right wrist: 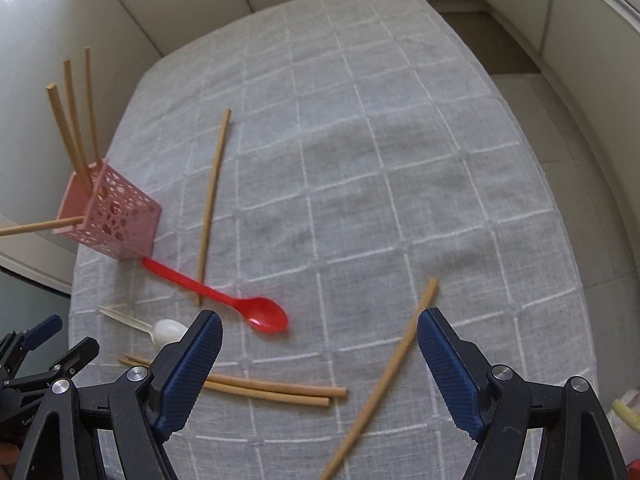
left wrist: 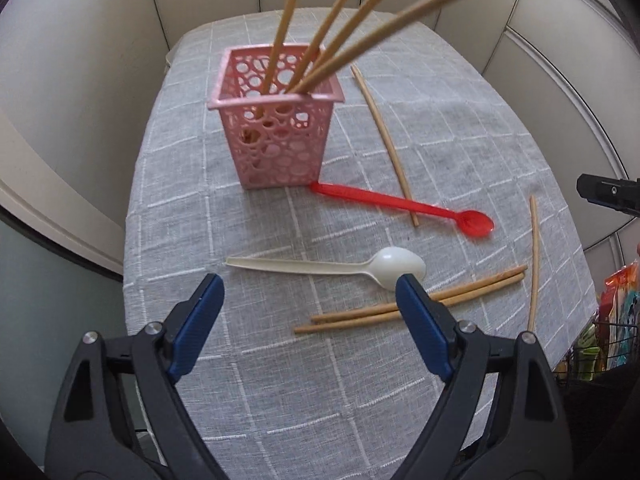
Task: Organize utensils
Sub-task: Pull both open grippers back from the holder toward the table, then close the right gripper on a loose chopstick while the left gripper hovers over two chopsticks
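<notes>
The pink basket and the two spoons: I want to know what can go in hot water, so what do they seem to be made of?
The pink basket looks like moulded plastic, matte, its walls pierced with round holes. The red spoon seems to be translucent glossy plastic: light shows through the bowl. The white spoon looks like opaque, smooth plastic with a soft sheen. Heat resistance cannot be judged from the pictures.

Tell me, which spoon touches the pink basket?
The red plastic spoon: its handle end touches the foot of the pink perforated plastic basket. The white plastic spoon lies apart, nearer the camera.
</notes>
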`<action>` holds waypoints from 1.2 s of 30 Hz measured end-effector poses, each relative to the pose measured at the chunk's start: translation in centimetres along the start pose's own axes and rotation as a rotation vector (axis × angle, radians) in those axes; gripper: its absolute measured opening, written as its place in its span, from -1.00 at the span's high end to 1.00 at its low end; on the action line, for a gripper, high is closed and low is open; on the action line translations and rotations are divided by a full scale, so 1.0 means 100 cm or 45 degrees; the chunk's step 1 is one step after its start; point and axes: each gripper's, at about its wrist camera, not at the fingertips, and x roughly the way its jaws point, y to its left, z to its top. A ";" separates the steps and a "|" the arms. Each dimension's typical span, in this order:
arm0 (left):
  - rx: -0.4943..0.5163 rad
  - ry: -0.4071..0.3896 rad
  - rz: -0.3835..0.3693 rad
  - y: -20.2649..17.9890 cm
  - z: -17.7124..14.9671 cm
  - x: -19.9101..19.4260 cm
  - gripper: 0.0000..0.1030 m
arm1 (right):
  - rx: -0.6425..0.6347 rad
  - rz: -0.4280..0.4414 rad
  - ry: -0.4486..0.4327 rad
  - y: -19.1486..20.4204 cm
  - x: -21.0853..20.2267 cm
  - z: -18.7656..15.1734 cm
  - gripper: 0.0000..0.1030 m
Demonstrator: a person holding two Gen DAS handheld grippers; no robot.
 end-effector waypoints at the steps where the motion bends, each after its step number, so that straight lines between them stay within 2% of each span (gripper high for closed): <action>1: 0.014 0.013 -0.004 -0.004 -0.001 0.004 -0.70 | 0.009 -0.007 0.020 -0.004 0.003 -0.002 -0.64; 6: 0.113 0.068 -0.014 -0.032 -0.007 0.018 -0.70 | 0.055 -0.025 0.090 -0.023 0.011 -0.007 -0.64; 15: 0.311 0.081 -0.044 -0.079 -0.007 0.026 -0.70 | 0.131 -0.079 0.195 -0.057 0.041 -0.009 -0.64; 17: 0.329 0.081 -0.039 -0.083 -0.006 0.028 -0.70 | 0.151 -0.082 0.216 -0.062 0.051 -0.008 -0.56; 22: 0.364 0.074 -0.069 -0.089 -0.006 0.029 -0.69 | 0.170 -0.088 0.268 -0.067 0.077 -0.003 0.07; 23: 0.377 0.069 -0.079 -0.090 -0.007 0.028 -0.67 | 0.177 -0.096 0.277 -0.067 0.081 -0.003 0.07; 24: 0.391 0.064 -0.088 -0.091 -0.008 0.025 -0.65 | 0.167 -0.113 0.254 -0.065 0.080 -0.001 0.17; 25: 0.410 0.061 -0.100 -0.094 -0.008 0.025 -0.60 | 0.146 -0.129 0.247 -0.063 0.080 0.000 0.35; 28: 0.478 0.066 -0.140 -0.106 -0.011 0.026 -0.43 | 0.058 -0.227 0.244 -0.055 0.081 -0.002 0.68; 32: 0.612 0.101 -0.181 -0.128 -0.017 0.031 0.03 | 0.065 -0.194 0.253 -0.059 0.076 -0.006 0.84; 34: 0.677 0.117 -0.209 -0.138 -0.021 0.033 0.21 | 0.094 -0.164 0.249 -0.065 0.071 -0.008 0.87; 36: 0.730 0.121 -0.217 -0.147 -0.026 0.035 0.30 | 0.113 -0.133 0.233 -0.072 0.061 -0.009 0.87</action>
